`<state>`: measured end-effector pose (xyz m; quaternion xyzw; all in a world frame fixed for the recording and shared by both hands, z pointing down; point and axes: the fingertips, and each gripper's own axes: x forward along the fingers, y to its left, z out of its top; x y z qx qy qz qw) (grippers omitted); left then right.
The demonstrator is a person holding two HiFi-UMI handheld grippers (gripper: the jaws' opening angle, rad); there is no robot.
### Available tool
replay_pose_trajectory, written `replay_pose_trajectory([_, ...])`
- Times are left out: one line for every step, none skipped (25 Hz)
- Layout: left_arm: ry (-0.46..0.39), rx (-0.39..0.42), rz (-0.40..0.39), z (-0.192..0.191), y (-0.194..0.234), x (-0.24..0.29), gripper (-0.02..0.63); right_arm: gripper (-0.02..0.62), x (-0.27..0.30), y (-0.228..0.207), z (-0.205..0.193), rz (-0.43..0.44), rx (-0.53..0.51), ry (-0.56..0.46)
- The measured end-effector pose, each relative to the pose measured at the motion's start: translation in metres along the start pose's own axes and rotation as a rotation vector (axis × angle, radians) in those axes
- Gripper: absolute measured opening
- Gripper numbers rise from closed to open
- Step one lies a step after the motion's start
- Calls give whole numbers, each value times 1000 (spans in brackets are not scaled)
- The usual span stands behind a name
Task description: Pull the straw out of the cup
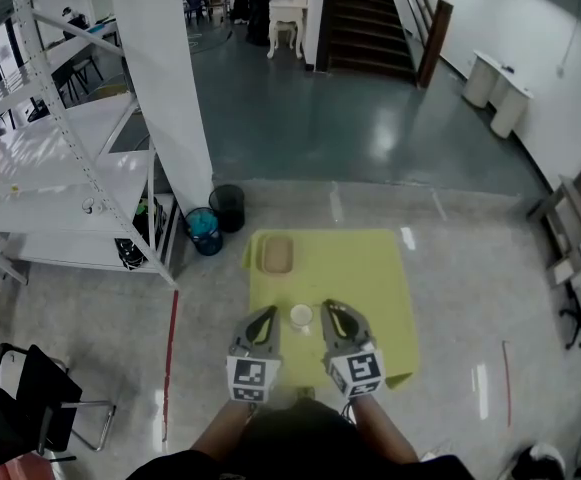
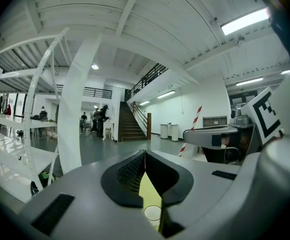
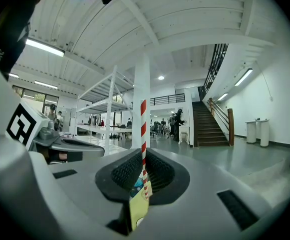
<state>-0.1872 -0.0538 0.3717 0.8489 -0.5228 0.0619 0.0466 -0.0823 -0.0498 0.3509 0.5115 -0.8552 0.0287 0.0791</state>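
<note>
Red-and-white striped straw [image 3: 144, 134] stands upright, pinched in the clenched jaws of the right gripper [image 3: 144, 156], a hold suited to a straight upward draw. Its lower end appears clear of the cup [image 1: 301, 315]. The left gripper [image 1: 267, 313], at 9 o'clock of the cup, has its jaws pressed together on nothing, probably waiting to steady it. The cup looks empty. A brown tray [image 1: 276, 255], at 11 o'clock on the yellow mat [image 1: 370, 268], shows no contents.
</note>
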Motion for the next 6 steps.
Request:
replay_pose_trajectory([1, 0, -1, 0, 0, 0, 44, 34, 0, 0, 0, -3, 2, 10])
replay_pose_trajectory([1, 0, -2, 0, 0, 0, 44, 34, 0, 0, 0, -4, 2, 17])
replay_pose_trajectory([1, 0, -1, 0, 0, 1, 44, 34, 1, 0, 0, -4, 2, 21])
replay_pose_trajectory([1, 0, 1, 0, 0, 1, 44, 34, 1, 0, 0, -3, 1, 23])
replay_pose_trajectory([0, 0, 3, -1, 0, 1, 44, 34, 1, 1, -1, -1, -1, 23])
replay_pose_trajectory([0, 0, 5, -1, 1, 1, 44, 34, 1, 1, -1, 1, -3, 23])
